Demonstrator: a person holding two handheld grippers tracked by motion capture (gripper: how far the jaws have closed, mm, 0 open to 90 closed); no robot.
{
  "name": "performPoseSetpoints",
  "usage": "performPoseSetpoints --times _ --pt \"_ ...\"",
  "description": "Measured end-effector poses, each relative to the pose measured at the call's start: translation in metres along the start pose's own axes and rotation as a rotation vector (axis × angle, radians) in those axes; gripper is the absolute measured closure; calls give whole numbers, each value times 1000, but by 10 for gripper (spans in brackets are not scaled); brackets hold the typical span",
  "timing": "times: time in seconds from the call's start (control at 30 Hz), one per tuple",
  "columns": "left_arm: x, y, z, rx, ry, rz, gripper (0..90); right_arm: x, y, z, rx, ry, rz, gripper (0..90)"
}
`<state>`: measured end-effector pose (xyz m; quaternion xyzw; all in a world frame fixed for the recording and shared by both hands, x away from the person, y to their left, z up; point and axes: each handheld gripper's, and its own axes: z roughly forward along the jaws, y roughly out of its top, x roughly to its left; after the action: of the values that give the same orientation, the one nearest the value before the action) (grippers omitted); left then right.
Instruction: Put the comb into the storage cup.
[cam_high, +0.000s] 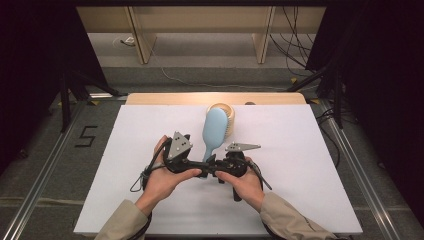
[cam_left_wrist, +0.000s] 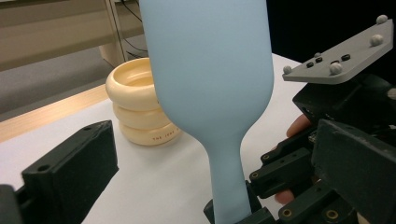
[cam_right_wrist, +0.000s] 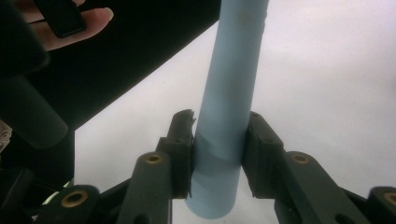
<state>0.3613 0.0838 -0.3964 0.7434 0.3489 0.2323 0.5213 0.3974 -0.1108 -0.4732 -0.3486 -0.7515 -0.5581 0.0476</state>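
Step in hand, as I read it: a hand-over of the brush (cam_high: 216, 131) from one set of tongs to the other, late stage.

Left tongs (cam_high: 192, 161): jaws spread wide, nothing between them. In the left gripper view the two black jaws stand well apart either side of the brush handle, not touching it. I judge these have let go.

Brush, taking it as the landmark: pale blue, smooth matte back, broad oval head narrowing to a round straight handle. It sits mid-counter (cam_high: 300, 190), head pointing away from me, handle end toward me, apparently raised off the white top rather than lying flat. Just behind its head stands a cream holder (cam_high: 226, 114) of three stacked rings, open at the top; touching or not, I cannot tell.

Right tongs (cam_right_wrist: 217, 144): clamped on the brush handle near its butt end, pads pressing both sides. Grip looks square, handle centred.

Next move, my call: pull the left tongs clear to the left of the brush, then carry the brush on the right alone. The grip sits far from the heavy head, so watch for droop or swivel.
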Motion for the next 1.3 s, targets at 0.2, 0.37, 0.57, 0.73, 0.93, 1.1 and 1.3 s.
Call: performPoseSetpoints --times 0.2,0.37,0.57,0.73,0.93,1.1,1.3 --pt "2 2 0 0 -15 -4 0 -1 0 1 4 1 5 672" --pt "3 5 -1 -5 -34 -3 0 -1 -1 1 5 3 7 671" --pt "4 11 0 -19 -34 -6 0 -2 -1 2 6 4 9 672" --pt "5 17 1 -26 -35 1 0 -2 0 2 5 5 10 671" --pt "6 23 2 -31 -24 -5 0 -1 0 2 7 4 6 671" --pt "6 29 4 -36 -26 -6 0 -1 0 2 6 6 6 671" --pt "8 38 6 -40 -26 -2 0 -1 0 2 7 6 8 671"
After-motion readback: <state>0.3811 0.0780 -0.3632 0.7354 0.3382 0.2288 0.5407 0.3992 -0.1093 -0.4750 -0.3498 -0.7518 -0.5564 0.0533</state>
